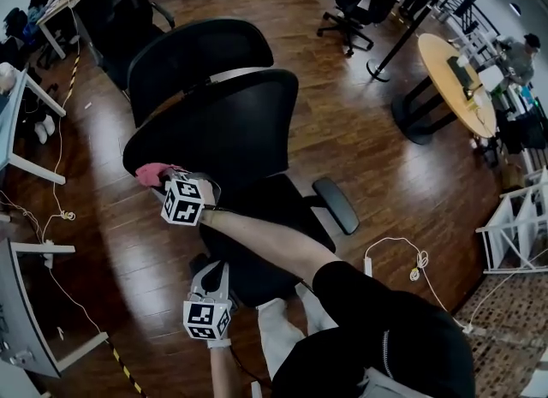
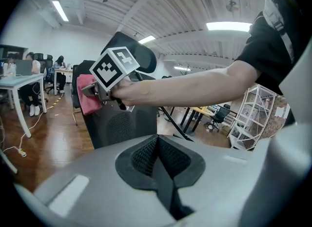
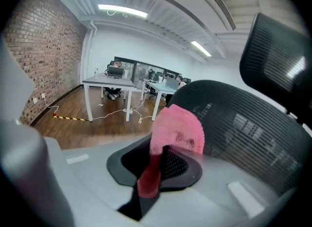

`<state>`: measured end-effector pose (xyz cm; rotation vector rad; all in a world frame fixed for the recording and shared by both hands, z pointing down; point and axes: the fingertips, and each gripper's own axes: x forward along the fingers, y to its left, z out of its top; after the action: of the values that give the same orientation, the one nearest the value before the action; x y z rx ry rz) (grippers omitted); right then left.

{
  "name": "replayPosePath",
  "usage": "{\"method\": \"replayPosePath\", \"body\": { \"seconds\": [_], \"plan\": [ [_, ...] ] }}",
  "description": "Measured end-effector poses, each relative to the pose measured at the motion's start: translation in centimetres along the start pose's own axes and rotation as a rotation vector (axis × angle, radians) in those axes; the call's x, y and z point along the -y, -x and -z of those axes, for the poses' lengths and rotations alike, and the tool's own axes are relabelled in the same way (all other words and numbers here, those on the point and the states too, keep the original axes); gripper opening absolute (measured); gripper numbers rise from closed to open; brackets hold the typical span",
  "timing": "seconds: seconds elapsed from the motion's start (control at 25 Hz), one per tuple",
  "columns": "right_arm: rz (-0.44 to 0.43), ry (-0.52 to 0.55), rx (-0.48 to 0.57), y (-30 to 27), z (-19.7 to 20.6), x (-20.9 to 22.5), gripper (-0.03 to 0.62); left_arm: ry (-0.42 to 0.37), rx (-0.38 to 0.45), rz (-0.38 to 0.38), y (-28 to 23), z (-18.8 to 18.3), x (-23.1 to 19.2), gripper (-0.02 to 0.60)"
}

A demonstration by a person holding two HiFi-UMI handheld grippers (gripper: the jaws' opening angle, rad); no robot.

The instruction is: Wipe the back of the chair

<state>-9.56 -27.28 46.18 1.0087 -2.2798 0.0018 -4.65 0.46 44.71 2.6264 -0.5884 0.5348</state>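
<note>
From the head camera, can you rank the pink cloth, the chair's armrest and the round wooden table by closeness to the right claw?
1. Pink cloth, gripped in the right claw itself.
2. Armrest, to the claw's right.
3. Round wooden table, far upper right.

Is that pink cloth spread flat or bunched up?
Bunched up: the right gripper pinches the pink cloth, which flops over in a lump.

Dark wood plank floor (image 1: 360, 139). Standing on it: black mesh chair (image 1: 214, 122), round table (image 1: 454, 75), white shelf rack (image 1: 514, 234). Lying on it: white power strip (image 1: 370, 264), striped tape (image 1: 126, 372).
</note>
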Motion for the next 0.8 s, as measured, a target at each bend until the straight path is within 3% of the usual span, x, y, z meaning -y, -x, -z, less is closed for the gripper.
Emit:
{"method": "replayPosePath", "body": {
  "seconds": [0.8],
  "plan": [
    [0.190, -0.158, 0.064, 10.6, 10.1, 12.6, 0.041, -0.014, -0.021, 0.035, -10.2, 1.7, 3.0, -0.009]
  ]
}}
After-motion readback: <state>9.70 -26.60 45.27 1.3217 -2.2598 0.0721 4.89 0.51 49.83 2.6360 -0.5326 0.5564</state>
